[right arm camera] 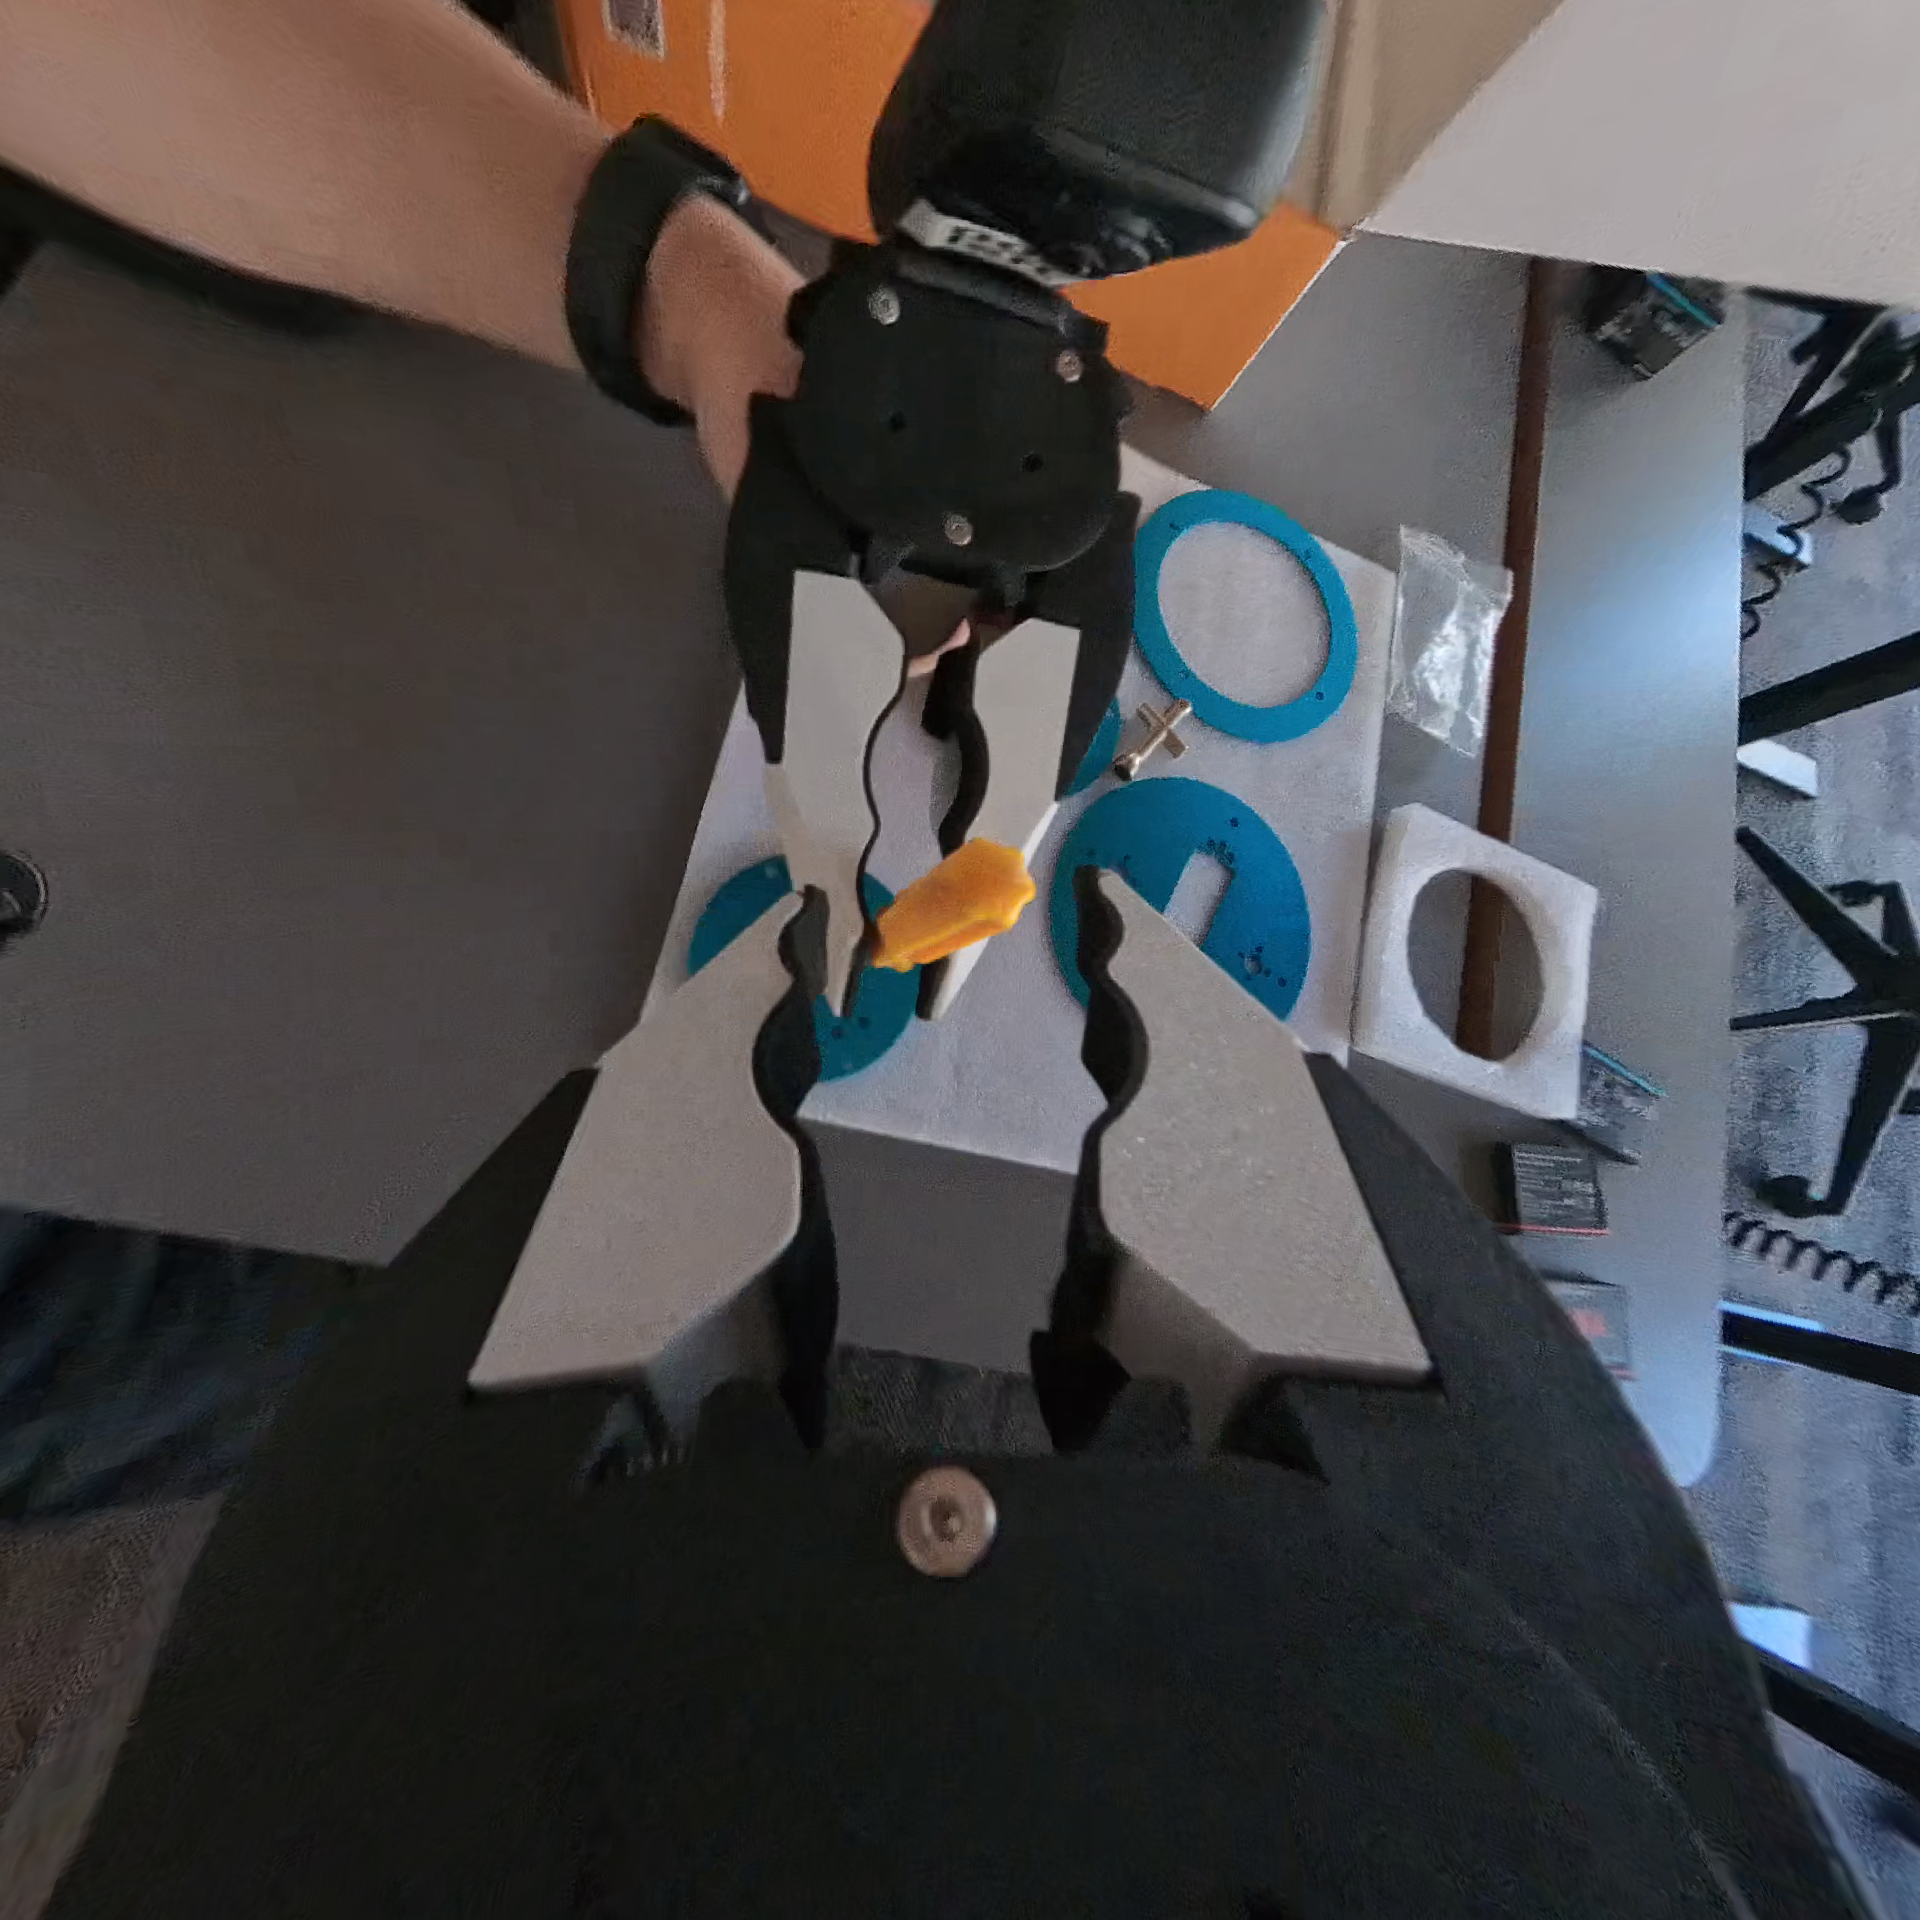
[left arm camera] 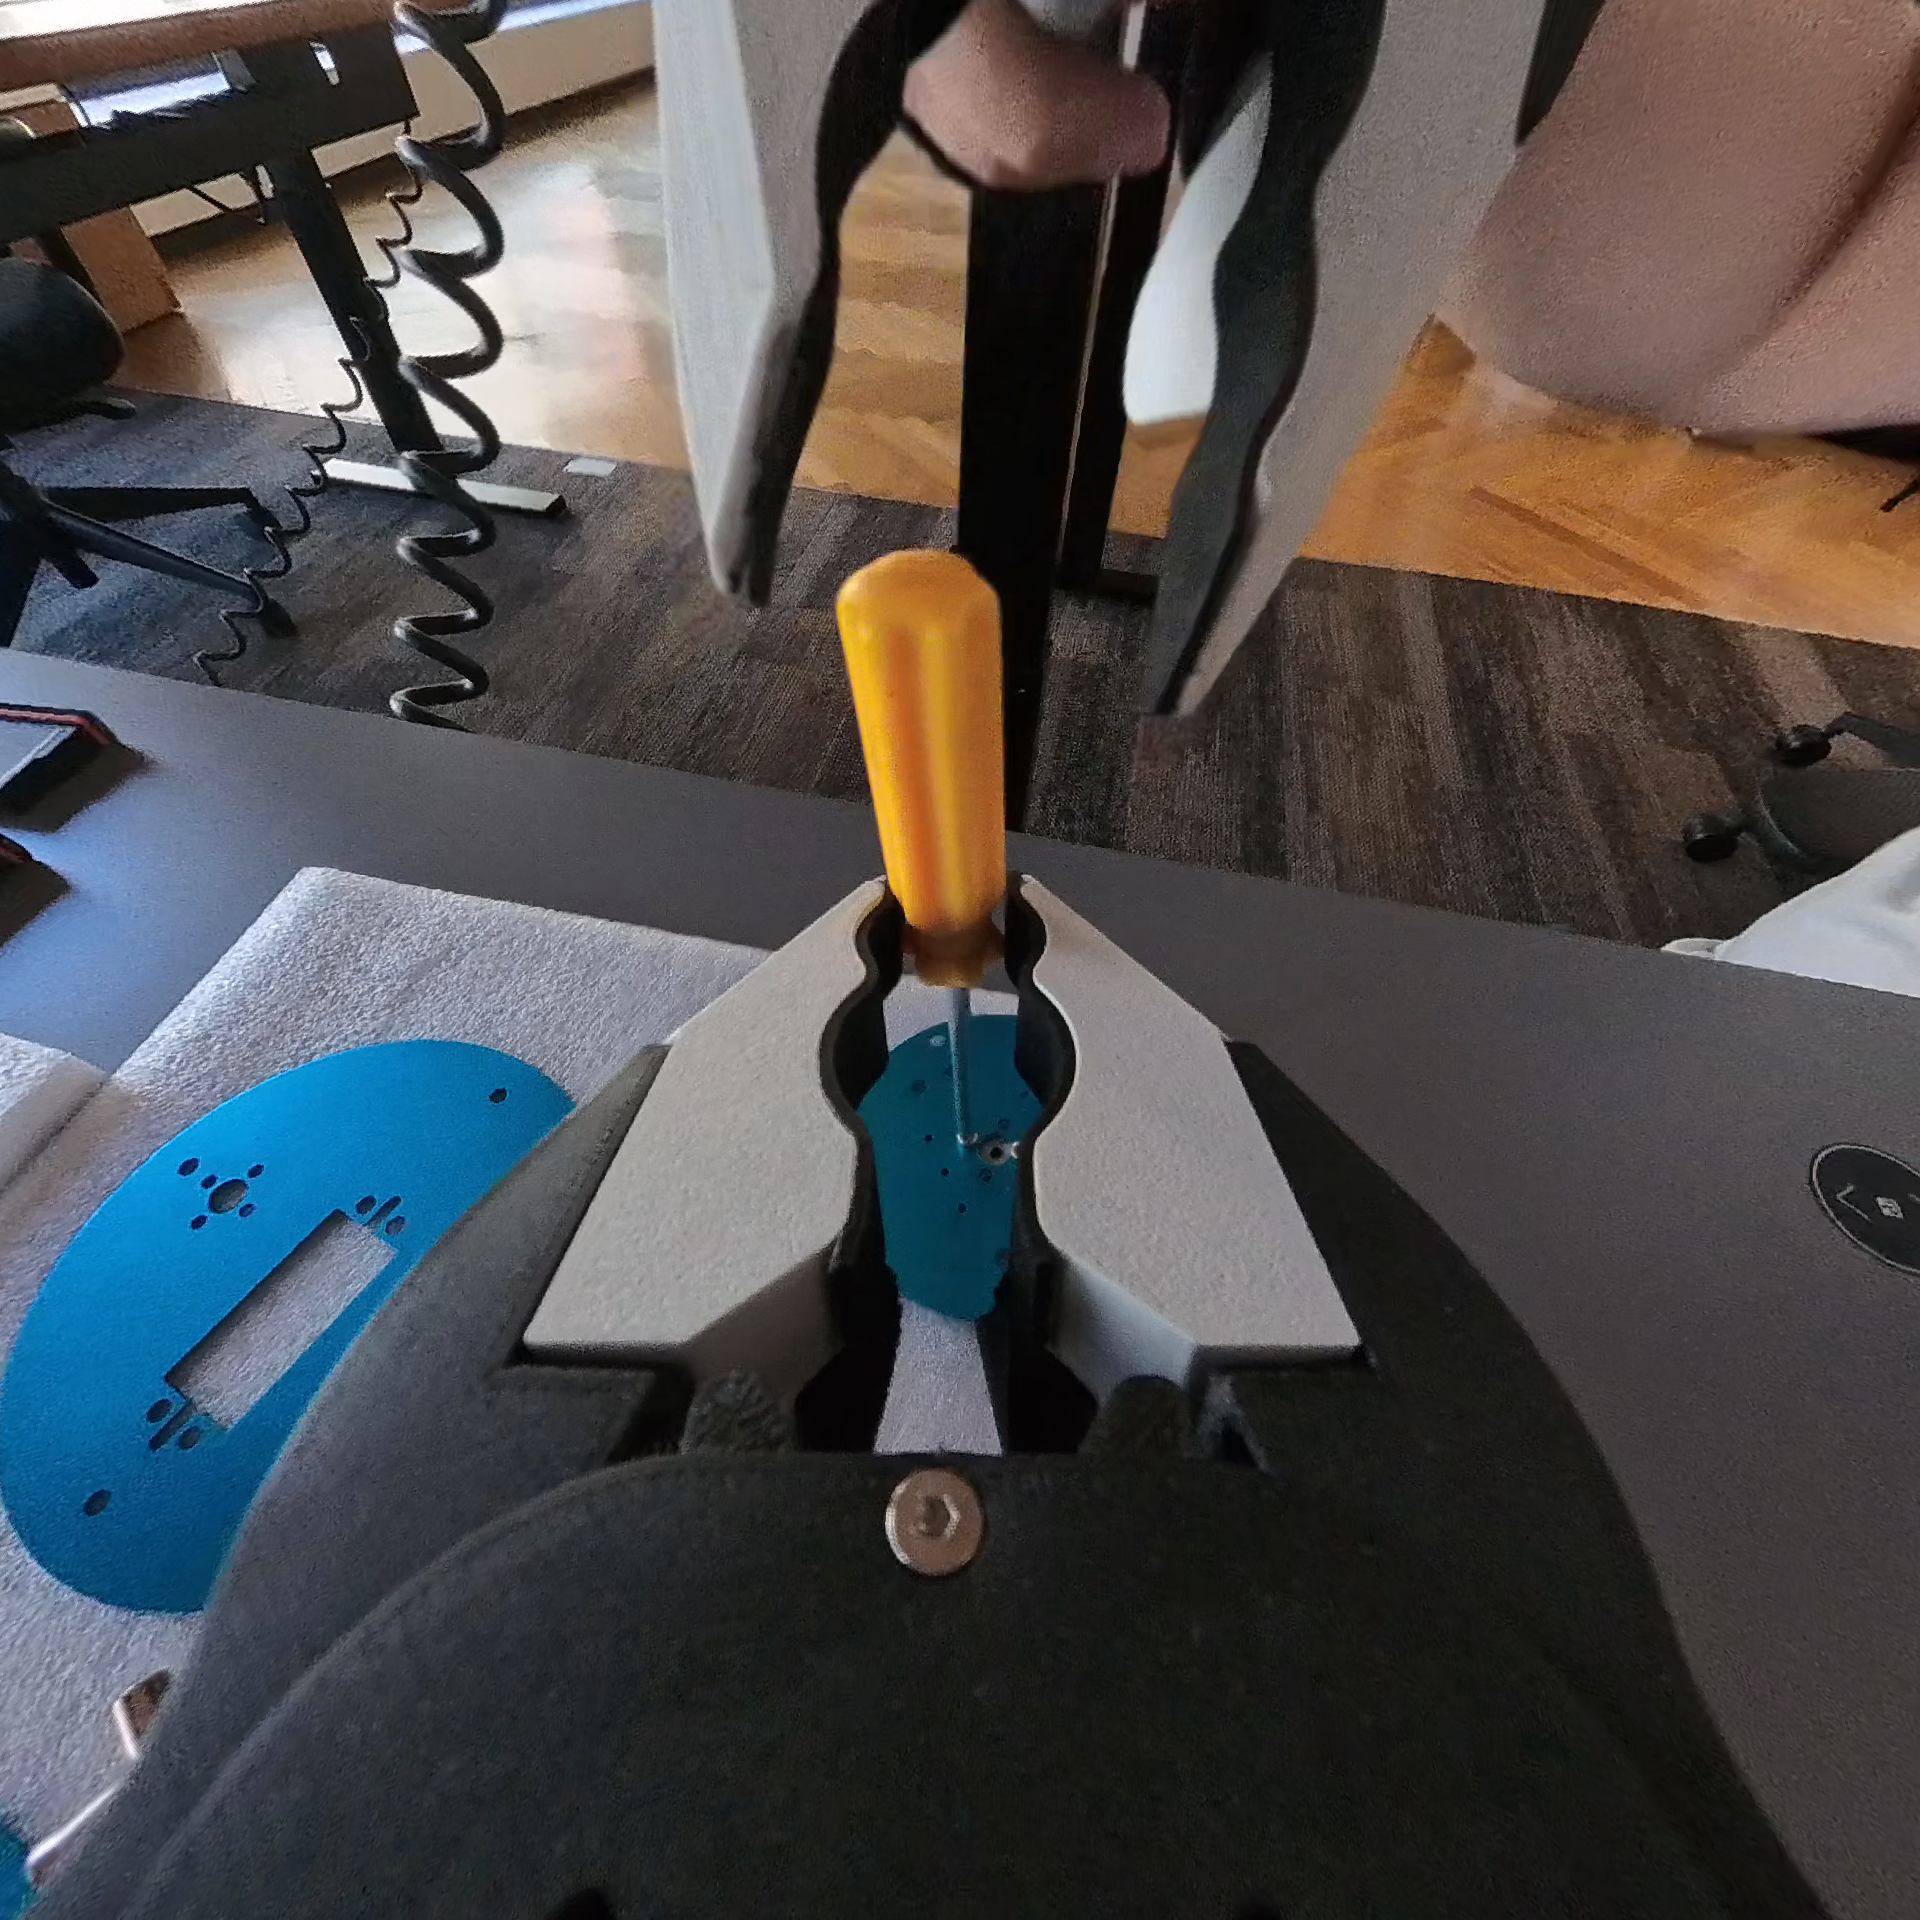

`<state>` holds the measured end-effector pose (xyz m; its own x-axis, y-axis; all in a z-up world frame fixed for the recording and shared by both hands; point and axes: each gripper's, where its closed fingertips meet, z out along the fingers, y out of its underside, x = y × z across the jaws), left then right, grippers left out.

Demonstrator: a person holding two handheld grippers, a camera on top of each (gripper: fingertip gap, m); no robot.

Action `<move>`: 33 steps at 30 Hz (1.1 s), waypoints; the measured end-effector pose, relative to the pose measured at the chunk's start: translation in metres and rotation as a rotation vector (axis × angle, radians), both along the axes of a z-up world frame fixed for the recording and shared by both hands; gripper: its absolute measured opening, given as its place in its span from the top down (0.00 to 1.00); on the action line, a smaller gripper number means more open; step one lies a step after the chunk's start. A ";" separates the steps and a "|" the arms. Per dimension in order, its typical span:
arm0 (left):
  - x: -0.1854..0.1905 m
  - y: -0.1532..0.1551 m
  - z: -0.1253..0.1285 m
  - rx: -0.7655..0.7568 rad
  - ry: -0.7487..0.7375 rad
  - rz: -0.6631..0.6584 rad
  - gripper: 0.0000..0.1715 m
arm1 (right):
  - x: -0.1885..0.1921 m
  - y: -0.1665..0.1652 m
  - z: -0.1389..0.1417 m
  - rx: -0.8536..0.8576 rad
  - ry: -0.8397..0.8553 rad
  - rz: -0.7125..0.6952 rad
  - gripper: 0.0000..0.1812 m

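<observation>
Left tongs (left arm camera: 951,914) clamped on orange screwdriver (left arm camera: 923,748) over blue disc (left arm camera: 951,1174), right tongs (right arm camera: 945,894) spread wide, empty

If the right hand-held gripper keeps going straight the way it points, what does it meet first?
Probably the orange plastic screwdriver handle, held upright by the left hand-held gripper. The open right hand-held gripper points down at it from above, over the round blue metal plate. Depth is unclear.
</observation>
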<state>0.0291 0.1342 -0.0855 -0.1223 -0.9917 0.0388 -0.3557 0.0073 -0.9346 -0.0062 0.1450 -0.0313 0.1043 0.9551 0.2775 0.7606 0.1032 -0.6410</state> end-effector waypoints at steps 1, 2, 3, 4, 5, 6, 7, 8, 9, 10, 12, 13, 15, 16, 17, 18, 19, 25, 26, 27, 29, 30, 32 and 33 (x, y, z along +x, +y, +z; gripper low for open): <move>-0.001 0.001 0.000 -0.002 -0.001 -0.001 0.90 | 0.002 0.001 0.002 0.024 -0.081 0.036 0.75; -0.002 0.000 0.000 -0.002 -0.002 -0.006 0.90 | 0.005 0.002 0.003 0.039 -0.157 0.062 0.75; -0.002 0.000 0.000 0.000 -0.002 -0.009 0.90 | 0.005 0.004 0.003 0.040 -0.222 0.083 0.76; -0.002 -0.001 0.000 0.004 0.000 -0.012 0.89 | 0.005 0.003 0.002 0.028 -0.272 0.103 0.77; -0.002 -0.002 0.000 0.011 0.004 -0.016 0.90 | 0.002 0.000 0.002 0.003 -0.300 0.128 0.78; -0.001 -0.003 0.000 0.019 0.007 -0.019 0.90 | -0.001 -0.005 0.001 -0.029 -0.320 0.155 0.80; -0.001 -0.004 0.000 0.026 0.008 -0.023 0.90 | -0.002 -0.007 0.000 -0.054 -0.350 0.169 0.84; 0.000 -0.005 0.000 0.030 0.008 -0.026 0.90 | 0.000 -0.006 -0.002 -0.057 -0.390 0.167 0.86; 0.000 -0.005 0.000 0.033 0.009 -0.026 0.90 | 0.003 -0.003 -0.004 -0.053 -0.435 0.165 0.90; 0.000 -0.005 0.000 0.036 0.011 -0.025 0.90 | 0.003 -0.003 -0.004 -0.062 -0.449 0.162 0.90; -0.001 -0.006 -0.001 0.031 0.012 -0.034 0.90 | 0.002 -0.005 -0.004 -0.106 -0.455 0.138 0.91; -0.002 -0.007 -0.001 0.026 0.013 -0.041 0.90 | 0.001 -0.006 -0.004 -0.119 -0.449 0.127 0.91; -0.003 -0.009 -0.001 0.006 0.020 -0.057 0.90 | 0.000 -0.009 -0.004 -0.164 -0.432 0.097 0.91; -0.004 -0.010 0.001 0.000 0.017 -0.059 0.89 | 0.000 -0.009 -0.004 -0.176 -0.423 0.074 0.91; -0.004 -0.009 0.004 -0.002 0.005 -0.058 0.89 | 0.000 -0.009 -0.004 -0.189 -0.424 0.041 0.91; -0.004 -0.008 0.009 -0.005 -0.015 -0.050 0.88 | 0.001 -0.007 -0.003 -0.197 -0.425 0.007 0.91; -0.005 -0.007 0.012 -0.013 -0.028 -0.041 0.89 | 0.002 -0.005 -0.004 -0.211 -0.421 -0.037 0.91; -0.001 -0.006 0.011 0.044 -0.003 -0.013 0.91 | 0.007 -0.005 -0.004 -0.246 -0.429 -0.181 0.91; -0.002 -0.006 0.011 0.043 -0.003 -0.017 0.91 | 0.007 -0.006 -0.004 -0.233 -0.430 -0.166 0.91; -0.002 -0.006 0.012 0.035 -0.004 -0.023 0.91 | 0.006 -0.006 -0.004 -0.206 -0.427 -0.128 0.90; -0.002 -0.006 0.012 0.027 -0.008 -0.027 0.91 | 0.005 -0.006 -0.003 -0.150 -0.408 -0.039 0.90; -0.002 -0.006 0.012 0.029 -0.010 -0.028 0.91 | 0.003 -0.006 -0.003 -0.144 -0.391 -0.017 0.90; -0.003 -0.007 0.011 0.032 -0.008 -0.032 0.91 | 0.002 -0.007 -0.004 -0.162 -0.381 0.001 0.90; -0.003 -0.007 0.011 0.032 -0.005 -0.033 0.91 | 0.002 -0.007 -0.004 -0.171 -0.382 0.002 0.90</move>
